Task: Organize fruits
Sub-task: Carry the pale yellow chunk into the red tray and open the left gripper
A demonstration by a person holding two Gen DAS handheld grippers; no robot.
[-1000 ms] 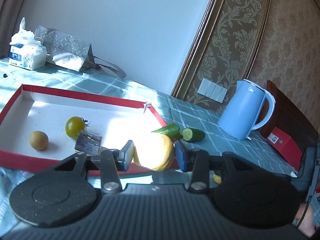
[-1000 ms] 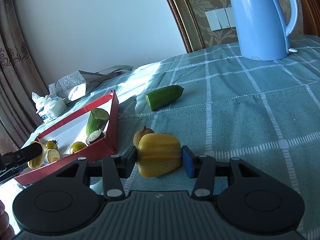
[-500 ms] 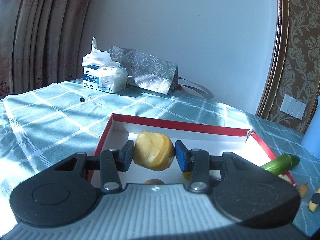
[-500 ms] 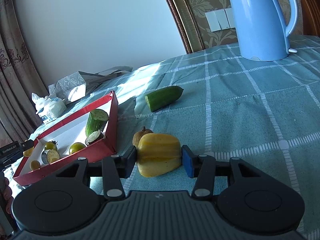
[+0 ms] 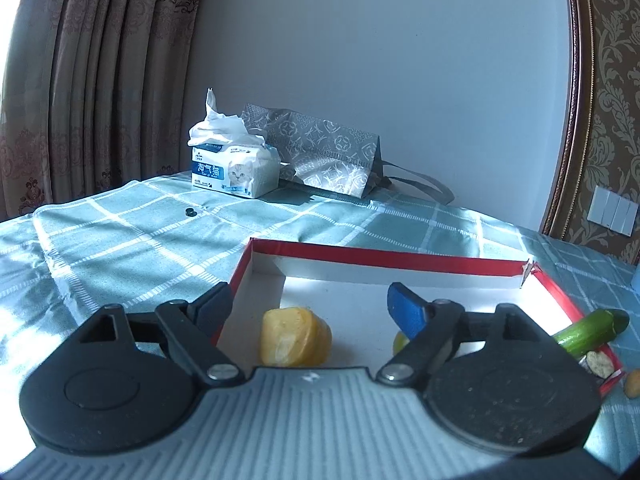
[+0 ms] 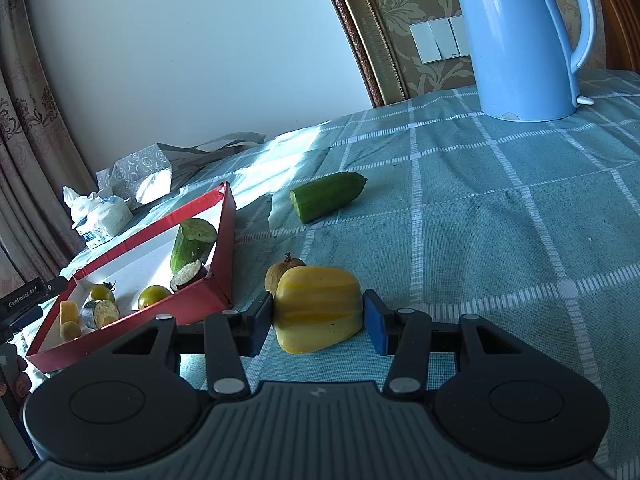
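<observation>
My left gripper (image 5: 310, 304) is open over the near left corner of the red tray (image 5: 384, 258). A yellow fruit piece (image 5: 295, 337) lies on the tray floor between its spread fingers, untouched. My right gripper (image 6: 318, 314) is shut on a yellow pepper half (image 6: 318, 310) that rests on the tablecloth. A small brown fruit (image 6: 278, 274) sits just behind the pepper. The tray also shows in the right wrist view (image 6: 222, 240), holding a cucumber half (image 6: 192, 242), green tomatoes (image 6: 154, 296), eggplant slices (image 6: 102, 314) and small yellow pieces.
A cucumber half (image 6: 328, 196) lies on the checked cloth beyond the pepper. A blue kettle (image 6: 520, 36) stands at the far right. A tissue pack (image 5: 234, 168) and a grey patterned bag (image 5: 332, 156) stand by the wall behind the tray.
My left gripper opened and let go of the yellow fruit piece, which now lies in the tray. My right gripper stayed shut on the pepper half in place.
</observation>
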